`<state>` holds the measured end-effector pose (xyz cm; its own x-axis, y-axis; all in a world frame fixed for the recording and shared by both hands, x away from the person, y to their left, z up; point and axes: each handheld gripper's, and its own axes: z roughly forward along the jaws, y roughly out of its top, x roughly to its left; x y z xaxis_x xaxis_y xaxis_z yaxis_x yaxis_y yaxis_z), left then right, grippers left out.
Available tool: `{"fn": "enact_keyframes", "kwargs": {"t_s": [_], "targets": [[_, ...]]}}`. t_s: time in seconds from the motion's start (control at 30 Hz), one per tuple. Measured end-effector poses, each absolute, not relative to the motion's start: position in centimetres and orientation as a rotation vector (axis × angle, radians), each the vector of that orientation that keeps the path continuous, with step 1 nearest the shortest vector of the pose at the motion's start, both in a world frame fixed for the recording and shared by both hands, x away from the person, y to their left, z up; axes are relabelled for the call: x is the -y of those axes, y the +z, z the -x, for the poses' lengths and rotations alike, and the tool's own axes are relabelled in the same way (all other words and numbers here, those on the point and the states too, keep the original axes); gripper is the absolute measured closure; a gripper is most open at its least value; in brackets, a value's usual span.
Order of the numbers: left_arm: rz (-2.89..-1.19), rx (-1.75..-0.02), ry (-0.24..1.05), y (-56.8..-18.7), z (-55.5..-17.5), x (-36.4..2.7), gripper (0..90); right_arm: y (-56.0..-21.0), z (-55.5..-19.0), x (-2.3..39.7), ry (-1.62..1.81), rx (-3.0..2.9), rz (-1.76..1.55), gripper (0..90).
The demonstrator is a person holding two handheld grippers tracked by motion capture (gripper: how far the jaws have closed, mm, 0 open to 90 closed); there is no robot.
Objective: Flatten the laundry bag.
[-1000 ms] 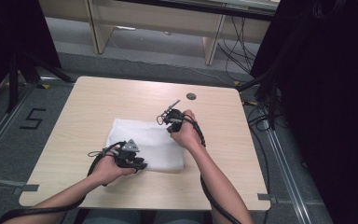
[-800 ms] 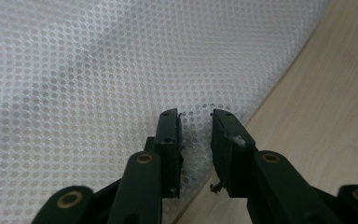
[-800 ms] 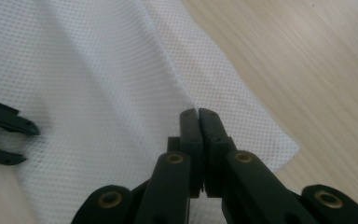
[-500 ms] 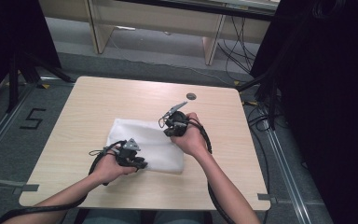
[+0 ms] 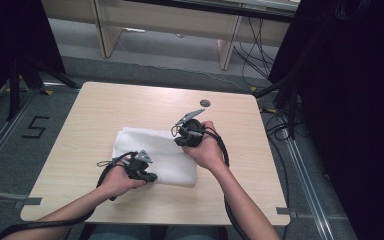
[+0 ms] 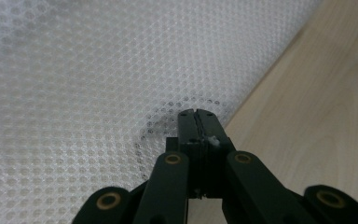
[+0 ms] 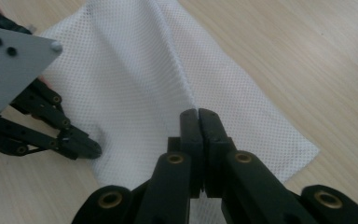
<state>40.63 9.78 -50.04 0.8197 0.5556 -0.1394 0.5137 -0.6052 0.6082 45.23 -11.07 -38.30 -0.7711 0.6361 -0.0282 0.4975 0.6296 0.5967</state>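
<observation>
White mesh cloth (image 5: 155, 155) pinched in left gripper (image 5: 147, 176); right gripper (image 5: 180, 141) closed, raised over it.

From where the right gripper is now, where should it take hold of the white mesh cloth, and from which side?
Grip the white mesh cloth by its right-hand edge, coming in low from the bare table on the right: it lies flat, so only an edge can probably be pinched.
</observation>
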Motion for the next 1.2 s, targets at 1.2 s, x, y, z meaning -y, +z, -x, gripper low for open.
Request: {"fn": "enact_keyframes", "kwargs": {"t_s": [1.2], "targets": [[-2.273,-0.911,0.091,-50.1,-42.2,-8.6,84.2,-35.3,-43.2,10.8,0.940,-2.573,-0.851,90.0]]}}
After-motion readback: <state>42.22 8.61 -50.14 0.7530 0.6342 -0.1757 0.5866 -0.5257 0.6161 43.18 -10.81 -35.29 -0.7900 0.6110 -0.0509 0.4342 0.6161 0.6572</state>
